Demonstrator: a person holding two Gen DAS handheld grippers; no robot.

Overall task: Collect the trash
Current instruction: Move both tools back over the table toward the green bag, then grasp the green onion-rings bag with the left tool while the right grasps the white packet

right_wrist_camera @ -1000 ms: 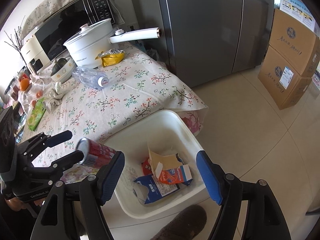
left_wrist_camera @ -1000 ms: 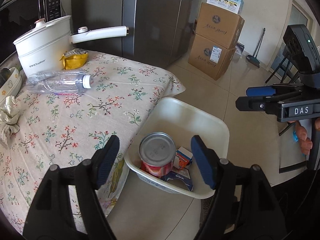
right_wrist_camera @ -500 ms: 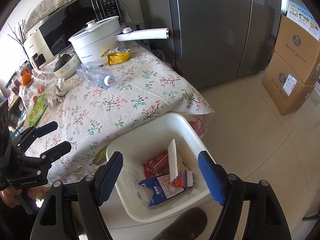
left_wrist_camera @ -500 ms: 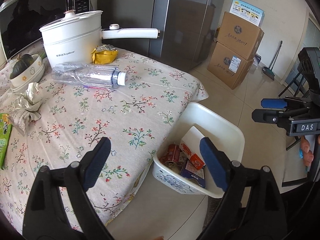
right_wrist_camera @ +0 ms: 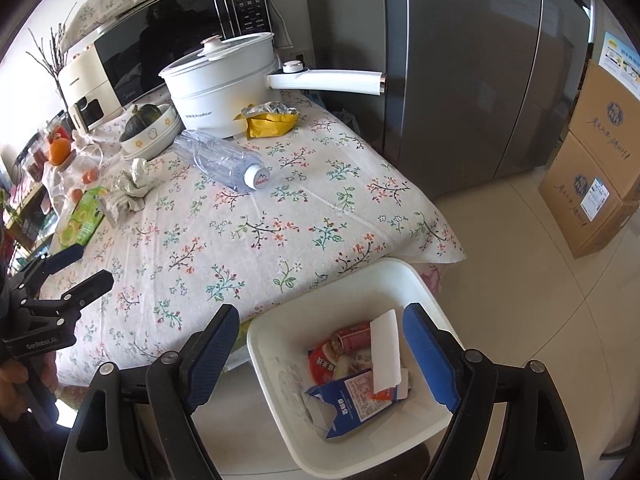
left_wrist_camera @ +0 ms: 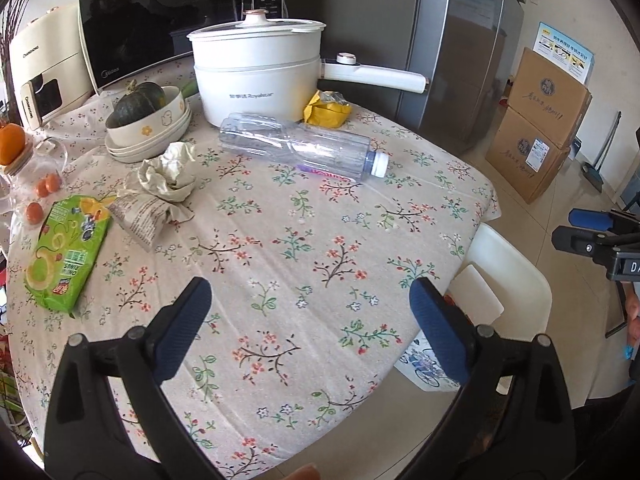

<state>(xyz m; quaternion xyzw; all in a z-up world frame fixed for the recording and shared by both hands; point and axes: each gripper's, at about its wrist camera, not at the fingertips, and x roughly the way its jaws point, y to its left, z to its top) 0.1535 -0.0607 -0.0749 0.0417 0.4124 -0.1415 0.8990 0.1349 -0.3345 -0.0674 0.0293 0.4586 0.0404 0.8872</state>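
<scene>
the left tool point(left_wrist_camera: 308, 320) is hanging open over the desk point(left_wrist_camera: 280, 248), and the bottle point(left_wrist_camera: 300, 148) is lying sideways far ahead of it.

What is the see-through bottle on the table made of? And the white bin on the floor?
The bottle looks like thin clear plastic: the tablecloth shows through it. The bin seems to be smooth white plastic, slightly shiny, with rounded moulded corners.

A floral-clothed table point(left_wrist_camera: 304, 248) bears a lying plastic bottle point(left_wrist_camera: 298, 148), white pot point(left_wrist_camera: 256, 76), crumpled paper point(left_wrist_camera: 168, 172) and green packet point(left_wrist_camera: 66, 252).
</scene>
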